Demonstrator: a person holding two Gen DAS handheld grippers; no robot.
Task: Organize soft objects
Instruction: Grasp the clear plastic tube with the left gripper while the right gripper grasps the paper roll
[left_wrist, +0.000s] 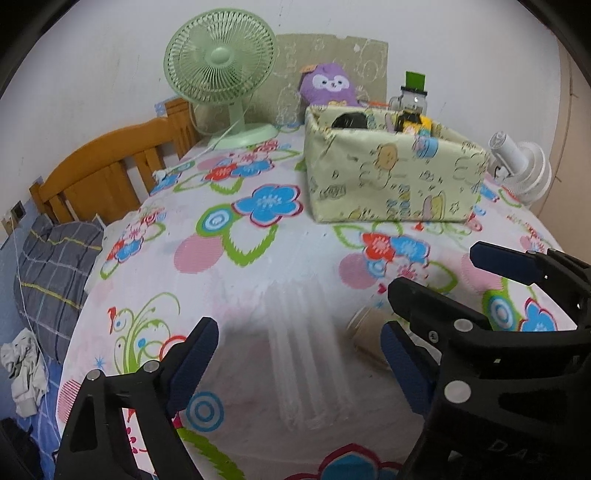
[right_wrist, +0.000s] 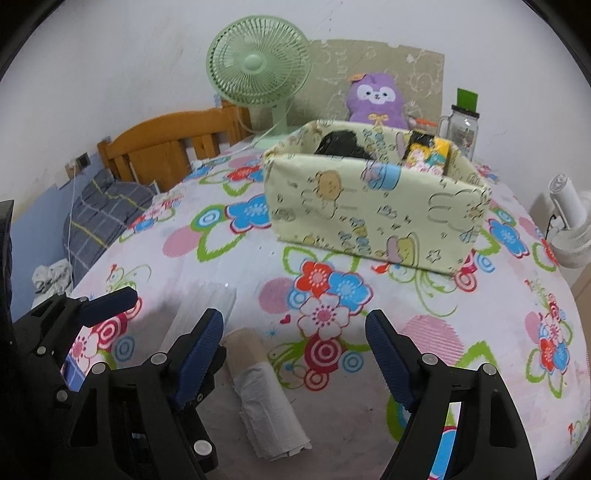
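Note:
A nearly used-up tissue roll (right_wrist: 264, 395) lies on the flowered tablecloth (right_wrist: 221, 258) between my two grippers; its cardboard end shows in the left wrist view (left_wrist: 365, 328). A clear plastic pack (left_wrist: 306, 354) lies flat in front of my left gripper (left_wrist: 299, 362), which is open and empty. My right gripper (right_wrist: 295, 354) is open and empty, just right of the roll. A yellow-green patterned box (right_wrist: 373, 206) stands farther back, holding a black item (right_wrist: 341, 144) and a yellow packet (right_wrist: 428, 153). A purple plush toy (right_wrist: 375, 99) sits behind the box.
A green desk fan (right_wrist: 258, 70) stands at the back left, its cord trailing over the table. A glass jar with a green lid (right_wrist: 461, 125) is behind the box. A white fan (right_wrist: 570, 225) is at the right edge. A wooden headboard (right_wrist: 166, 147) and grey bedding (right_wrist: 99, 221) lie left.

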